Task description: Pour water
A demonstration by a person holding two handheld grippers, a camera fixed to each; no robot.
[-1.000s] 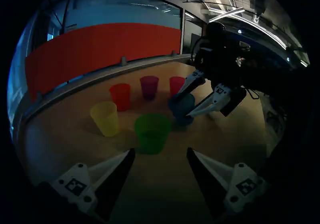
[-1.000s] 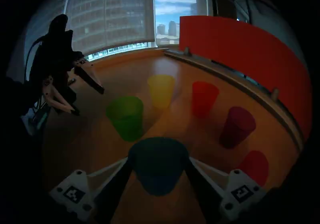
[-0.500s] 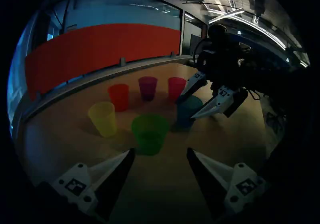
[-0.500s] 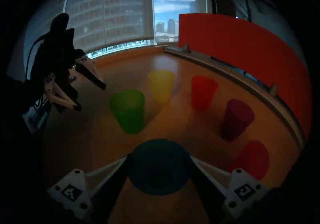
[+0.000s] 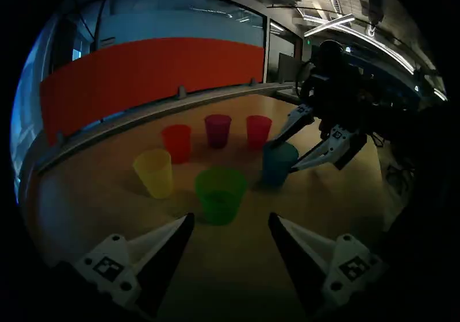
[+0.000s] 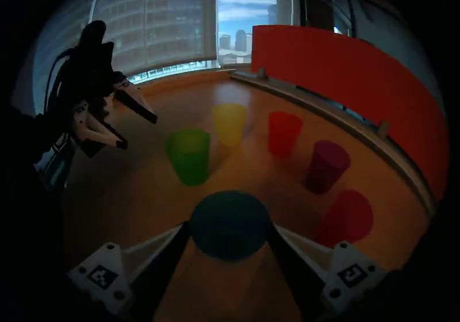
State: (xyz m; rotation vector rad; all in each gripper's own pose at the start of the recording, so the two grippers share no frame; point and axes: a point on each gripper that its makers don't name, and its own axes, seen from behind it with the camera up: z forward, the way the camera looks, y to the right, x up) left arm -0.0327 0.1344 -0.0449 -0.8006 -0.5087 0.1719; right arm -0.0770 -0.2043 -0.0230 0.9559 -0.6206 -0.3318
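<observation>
Right gripper (image 6: 229, 228) grips the teal cup (image 6: 230, 223): both fingers press its sides, and the dark mouth of the cup faces the camera in the right gripper view. In the left gripper view the same cup looks upright, low over or on the wooden table (image 5: 86, 207); cannot tell whether its base touches. Left gripper (image 5: 230, 218) has its jaws wide apart with nothing between them, low over the table and pointed at the cup group. The green cup (image 5: 219, 194) stands nearest, just ahead of its fingertips. The teal cup is to the right of the green cup, near it but apart. The yellow cup (image 5: 154, 172) stands to the left of the green one. Behind them is a row of the red cup (image 5: 176, 142), the maroon cup (image 5: 218, 130) and the pink cup (image 5: 258, 131), all upright and apart from each other; the pink cup is just behind the teal one. Contents of the cups cannot be told in the dim light. A red panel (image 5: 149, 75) runs along the far table edge. Windows (image 6: 155, 29) with city buildings are behind the left gripper in the right gripper view.
</observation>
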